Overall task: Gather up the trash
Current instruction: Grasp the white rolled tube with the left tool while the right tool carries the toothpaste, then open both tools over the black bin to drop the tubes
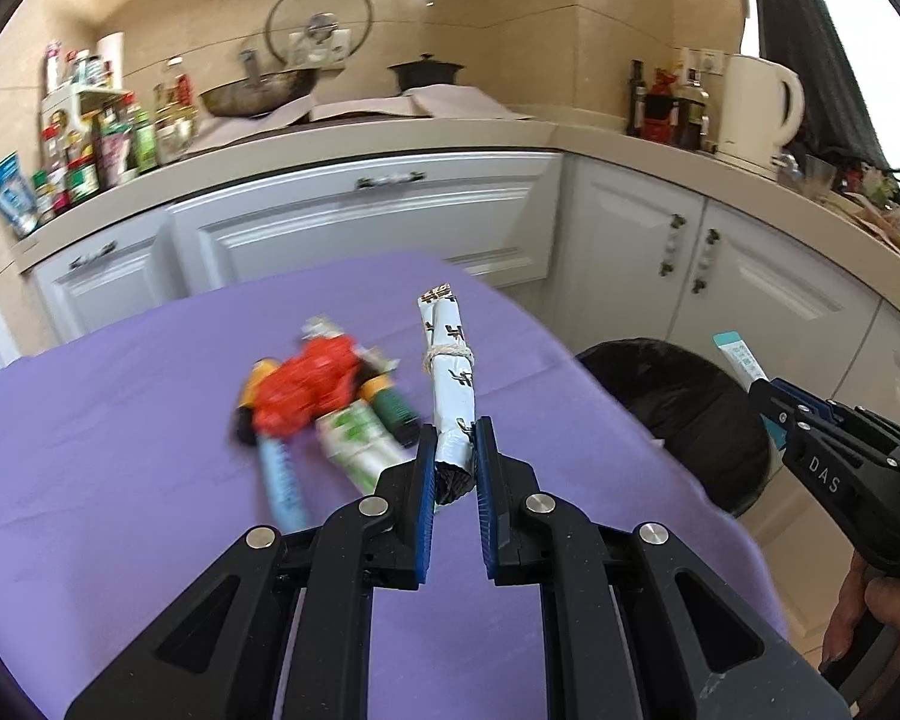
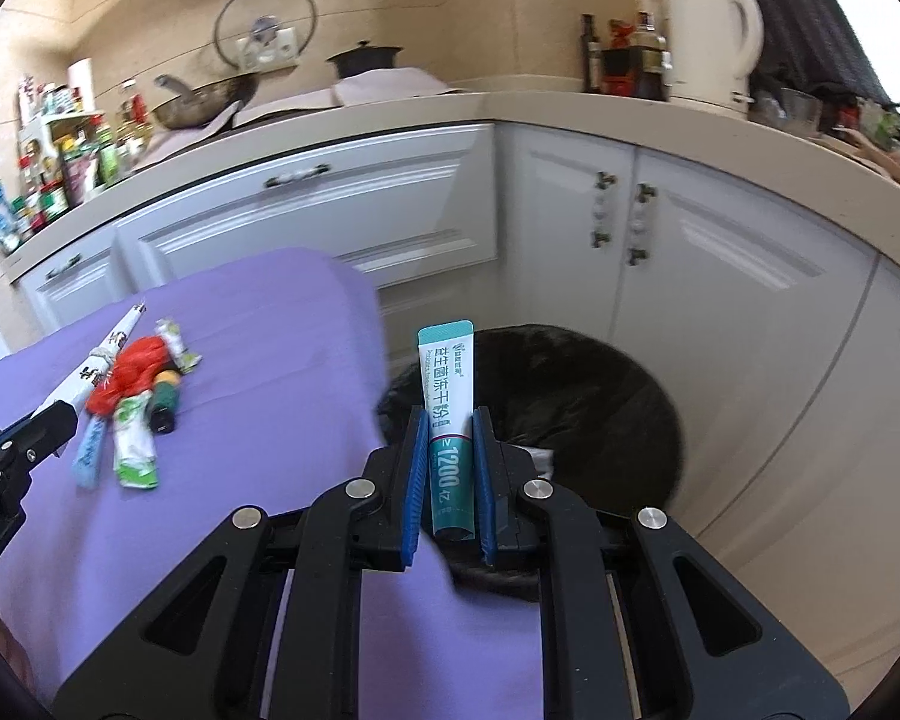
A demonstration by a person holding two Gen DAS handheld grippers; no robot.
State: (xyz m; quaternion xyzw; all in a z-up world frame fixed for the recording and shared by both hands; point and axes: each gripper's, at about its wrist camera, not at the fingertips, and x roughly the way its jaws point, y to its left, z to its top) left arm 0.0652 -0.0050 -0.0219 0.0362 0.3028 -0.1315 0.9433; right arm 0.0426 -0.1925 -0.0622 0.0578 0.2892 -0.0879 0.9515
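Observation:
My left gripper (image 1: pixel 455 450) is shut on the near end of a long white rolled wrapper (image 1: pixel 450 372) tied with string, held just above the purple tablecloth (image 1: pixel 150 480). A pile of trash (image 1: pixel 324 396) lies left of it: a red crumpled wrapper, green-white sachets, a blue sachet, a dark green tube. My right gripper (image 2: pixel 450 444) is shut on a teal-and-white sachet (image 2: pixel 447 396), upright near the rim of the black-lined bin (image 2: pixel 570 396). The right gripper also shows in the left wrist view (image 1: pixel 768 396). The left gripper shows in the right wrist view (image 2: pixel 60 414).
The bin (image 1: pixel 684 408) stands on the floor right of the table, before white cabinets (image 1: pixel 360 222). The counter holds bottles (image 1: pixel 102 144), a wok (image 1: pixel 258 90), a black pot (image 1: pixel 426 72) and a white kettle (image 1: pixel 762 108).

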